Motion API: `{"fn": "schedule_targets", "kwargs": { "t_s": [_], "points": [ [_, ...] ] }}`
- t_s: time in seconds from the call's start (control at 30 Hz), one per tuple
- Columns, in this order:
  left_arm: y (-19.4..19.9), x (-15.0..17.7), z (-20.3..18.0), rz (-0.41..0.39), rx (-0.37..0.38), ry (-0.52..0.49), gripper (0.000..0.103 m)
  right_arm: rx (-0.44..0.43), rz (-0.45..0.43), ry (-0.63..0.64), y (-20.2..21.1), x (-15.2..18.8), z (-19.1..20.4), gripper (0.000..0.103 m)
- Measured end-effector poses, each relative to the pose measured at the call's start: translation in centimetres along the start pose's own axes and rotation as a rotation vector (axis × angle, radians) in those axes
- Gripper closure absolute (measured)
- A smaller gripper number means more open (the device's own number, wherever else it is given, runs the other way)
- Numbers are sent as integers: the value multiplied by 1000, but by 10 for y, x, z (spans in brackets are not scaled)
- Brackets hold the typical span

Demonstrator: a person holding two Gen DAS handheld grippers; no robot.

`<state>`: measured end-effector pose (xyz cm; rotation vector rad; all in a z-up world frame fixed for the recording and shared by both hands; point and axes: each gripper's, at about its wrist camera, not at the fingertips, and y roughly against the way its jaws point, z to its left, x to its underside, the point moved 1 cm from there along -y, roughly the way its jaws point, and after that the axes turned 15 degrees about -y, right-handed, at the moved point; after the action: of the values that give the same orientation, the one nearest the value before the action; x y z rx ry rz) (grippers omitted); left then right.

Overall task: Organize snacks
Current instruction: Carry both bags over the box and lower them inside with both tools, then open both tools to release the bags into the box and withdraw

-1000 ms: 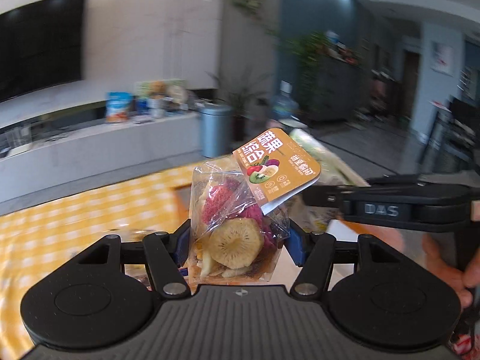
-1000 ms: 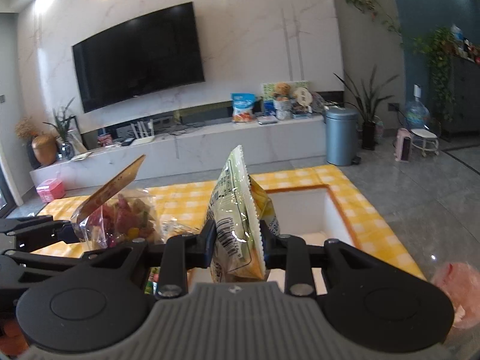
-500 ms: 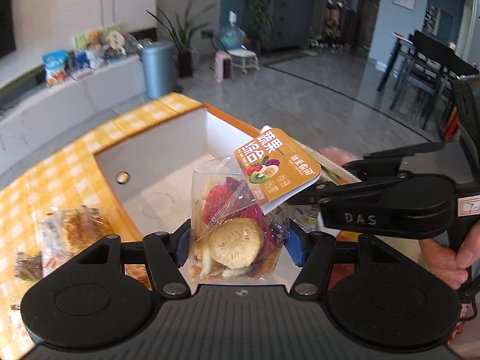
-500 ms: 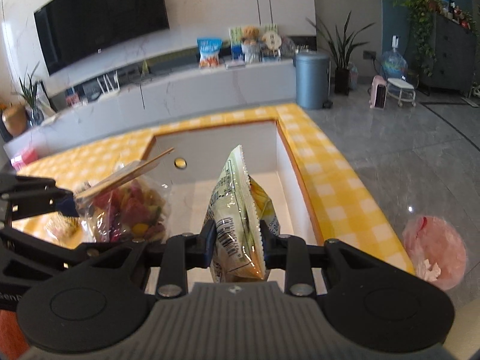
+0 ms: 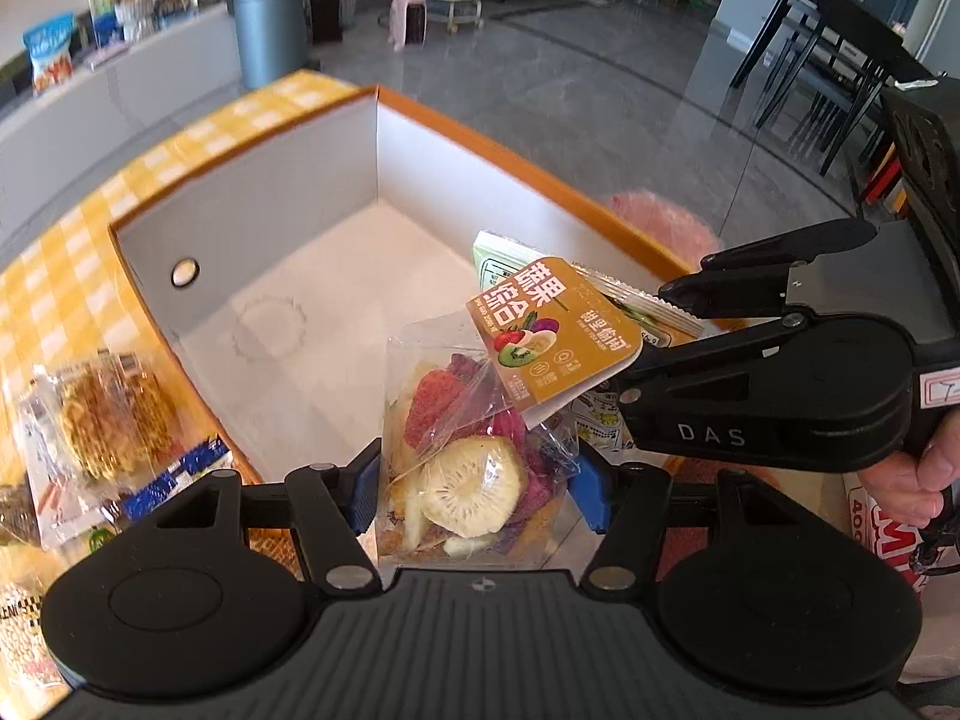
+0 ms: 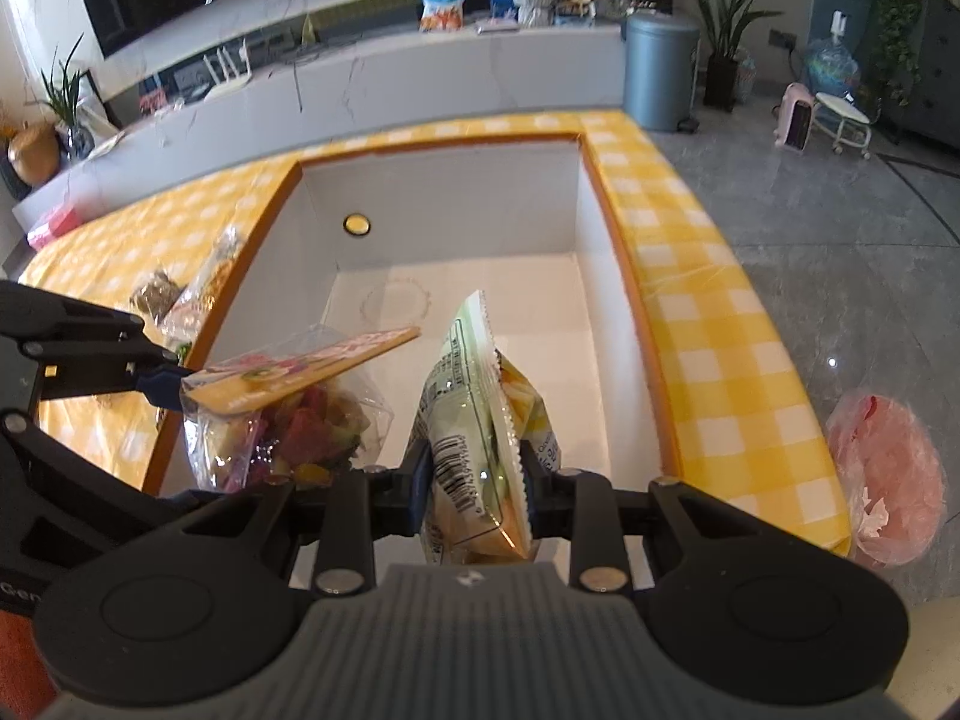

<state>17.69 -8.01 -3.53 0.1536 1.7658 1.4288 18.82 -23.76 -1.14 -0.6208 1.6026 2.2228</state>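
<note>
My left gripper (image 5: 477, 495) is shut on a clear bag of dried fruit slices (image 5: 474, 438) with an orange header card, held over the near part of the open white box (image 5: 312, 312). In the right wrist view the same bag (image 6: 282, 420) hangs at the left. My right gripper (image 6: 477, 489) is shut on a green and yellow snack packet (image 6: 474, 438), upright, also above the box (image 6: 456, 222). In the left wrist view that packet (image 5: 498, 258) shows behind the fruit bag. The box interior is bare.
The box has an orange rim and sits on a yellow checked cloth (image 6: 678, 252). Loose snack packets (image 5: 102, 414) lie on the cloth left of the box. A pink plastic bag (image 6: 882, 474) lies on the floor at the right.
Both grippers have tilted down and moved forward over the box with their packets still held. The box now fills both views.
</note>
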Motion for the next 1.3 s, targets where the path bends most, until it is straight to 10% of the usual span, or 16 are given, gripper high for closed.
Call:
{"fn": "schedule_targets", "kwargs": {
  "t_s": [0.73,1.3],
  "points": [
    [-12,-4,0,87,0,-56,20,-4,203,-66,-38,-2,-2,70],
    [57,11,-5,-80,-99,3,19,35,12,10,19,-1,10,32]
  ]
}}
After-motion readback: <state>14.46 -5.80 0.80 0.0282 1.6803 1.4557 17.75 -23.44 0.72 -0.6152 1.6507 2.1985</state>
